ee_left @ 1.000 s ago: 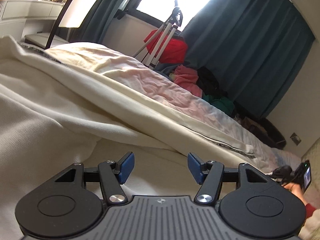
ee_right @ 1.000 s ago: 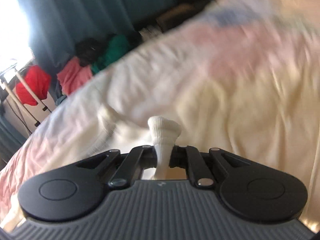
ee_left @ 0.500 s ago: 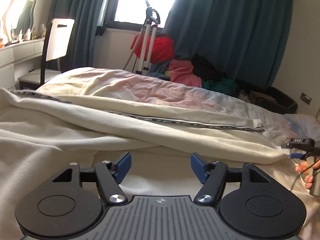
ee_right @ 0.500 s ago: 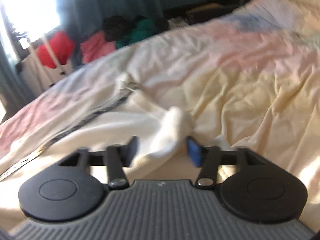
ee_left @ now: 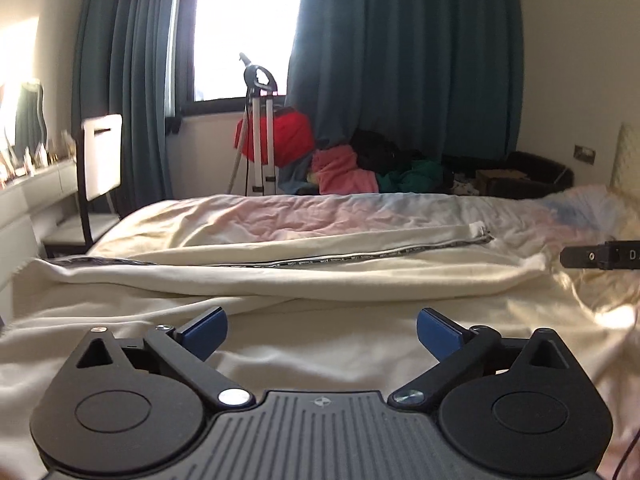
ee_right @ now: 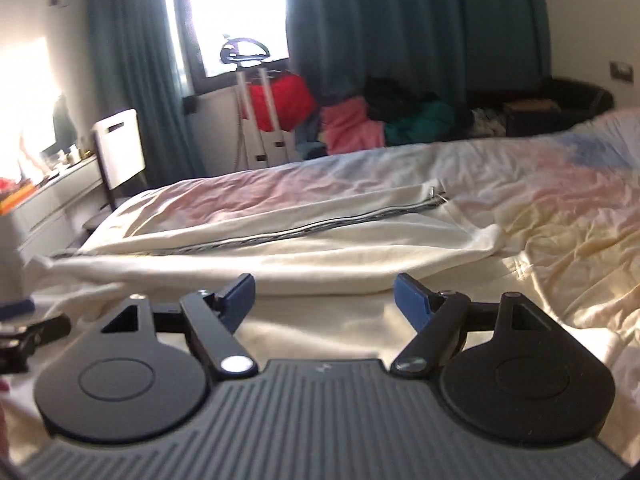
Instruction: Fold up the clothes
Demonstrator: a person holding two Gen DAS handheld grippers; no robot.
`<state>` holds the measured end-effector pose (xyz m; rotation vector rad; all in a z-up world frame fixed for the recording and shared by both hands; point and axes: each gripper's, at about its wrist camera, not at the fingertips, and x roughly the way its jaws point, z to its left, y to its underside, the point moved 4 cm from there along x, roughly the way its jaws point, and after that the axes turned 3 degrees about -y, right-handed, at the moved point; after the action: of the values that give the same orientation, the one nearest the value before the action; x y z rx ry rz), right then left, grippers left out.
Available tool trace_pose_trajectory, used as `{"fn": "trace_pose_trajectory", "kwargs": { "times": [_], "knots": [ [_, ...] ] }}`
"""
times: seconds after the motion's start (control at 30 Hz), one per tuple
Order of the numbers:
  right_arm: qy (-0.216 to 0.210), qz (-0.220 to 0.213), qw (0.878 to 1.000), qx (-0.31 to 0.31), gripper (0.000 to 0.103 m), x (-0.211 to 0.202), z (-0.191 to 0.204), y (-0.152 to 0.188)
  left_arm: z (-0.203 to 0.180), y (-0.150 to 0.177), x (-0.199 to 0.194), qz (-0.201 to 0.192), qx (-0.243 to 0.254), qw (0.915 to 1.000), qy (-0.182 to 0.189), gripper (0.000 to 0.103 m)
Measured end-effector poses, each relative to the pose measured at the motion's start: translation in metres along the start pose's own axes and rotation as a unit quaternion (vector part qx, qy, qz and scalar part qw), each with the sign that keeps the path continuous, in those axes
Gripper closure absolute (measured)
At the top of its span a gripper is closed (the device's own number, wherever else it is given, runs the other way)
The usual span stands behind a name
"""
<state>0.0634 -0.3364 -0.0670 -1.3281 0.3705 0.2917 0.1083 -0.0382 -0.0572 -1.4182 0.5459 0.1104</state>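
A cream garment point(ee_left: 320, 280) with a dark zip line lies spread along the bed, folded lengthwise; it also shows in the right wrist view point(ee_right: 280, 256). My left gripper point(ee_left: 320, 330) is open and empty, low over the near cream cloth. My right gripper point(ee_right: 324, 300) is open and empty, just short of the garment's folded edge. Part of the right gripper's body point(ee_left: 600, 256) shows at the right edge of the left wrist view.
The bed has a pastel sheet point(ee_left: 360, 216). A pile of coloured clothes point(ee_left: 360, 168) and a stand with a red bag point(ee_left: 276, 140) lie beyond it under the window. A white chair point(ee_left: 100, 156) and a dresser point(ee_left: 36, 188) are at the left.
My right gripper let go of the white cloth end and opened, then drew back. Both cameras levelled out, and the garment now lies flat along the bed.
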Motion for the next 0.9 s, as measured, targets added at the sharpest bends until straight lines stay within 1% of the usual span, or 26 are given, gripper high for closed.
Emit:
{"fn": "trace_pose_trajectory", "kwargs": {
  "times": [0.03, 0.13, 0.23, 0.33, 0.43, 0.5, 0.63, 0.73, 0.77, 0.83, 0.87, 0.9],
  "knots": [
    [0.002, -0.007, 1.0, -0.004, 0.025, -0.008, 0.003, 0.005, -0.001, 0.004, -0.008, 0.001, 0.004, 1.0, -0.002, 0.001],
    [-0.014, 0.004, 1.0, 0.002, 0.025, -0.015, 0.004, 0.018, -0.002, 0.012, -0.028, 0.008, 0.001, 0.9999, -0.011, 0.001],
    [-0.025, 0.01, 1.0, 0.008, 0.025, -0.02, 0.003, 0.027, 0.006, 0.018, -0.041, 0.013, -0.014, 0.9996, -0.018, 0.001],
    [-0.022, 0.003, 1.0, 0.013, 0.025, -0.019, 0.0, 0.025, 0.023, 0.028, -0.047, 0.036, -0.047, 0.9978, -0.032, 0.001],
    [-0.009, 0.004, 1.0, 0.016, 0.025, -0.015, -0.003, 0.03, 0.048, 0.036, -0.048, 0.061, -0.078, 0.9927, -0.068, 0.001],
    [-0.004, 0.01, 1.0, 0.022, 0.025, -0.013, -0.006, 0.034, 0.069, 0.04, -0.05, 0.076, -0.105, 0.9868, -0.097, 0.0],
    [-0.007, 0.014, 0.999, 0.044, 0.025, -0.009, -0.013, 0.035, 0.117, 0.045, -0.059, 0.1, -0.167, 0.9682, -0.157, 0.001],
    [-0.005, 0.013, 0.998, 0.054, 0.025, -0.006, -0.018, 0.035, 0.154, 0.047, -0.068, 0.118, -0.206, 0.9497, -0.204, 0.001],
    [-0.005, 0.015, 0.998, 0.057, 0.025, -0.004, -0.019, 0.035, 0.167, 0.047, -0.074, 0.122, -0.221, 0.9414, -0.223, 0.001],
    [-0.005, 0.019, 0.998, 0.063, 0.025, -0.001, -0.021, 0.035, 0.2, 0.045, -0.088, 0.115, -0.265, 0.9176, -0.273, 0.001],
    [-0.002, 0.021, 0.998, 0.064, 0.025, 0.0, -0.022, 0.035, 0.216, 0.046, -0.093, 0.114, -0.288, 0.9071, -0.284, 0.001],
    [0.0, 0.024, 0.998, 0.065, 0.025, 0.002, -0.023, 0.035, 0.23, 0.049, -0.098, 0.113, -0.31, 0.8984, -0.289, 0.001]
  ]
}}
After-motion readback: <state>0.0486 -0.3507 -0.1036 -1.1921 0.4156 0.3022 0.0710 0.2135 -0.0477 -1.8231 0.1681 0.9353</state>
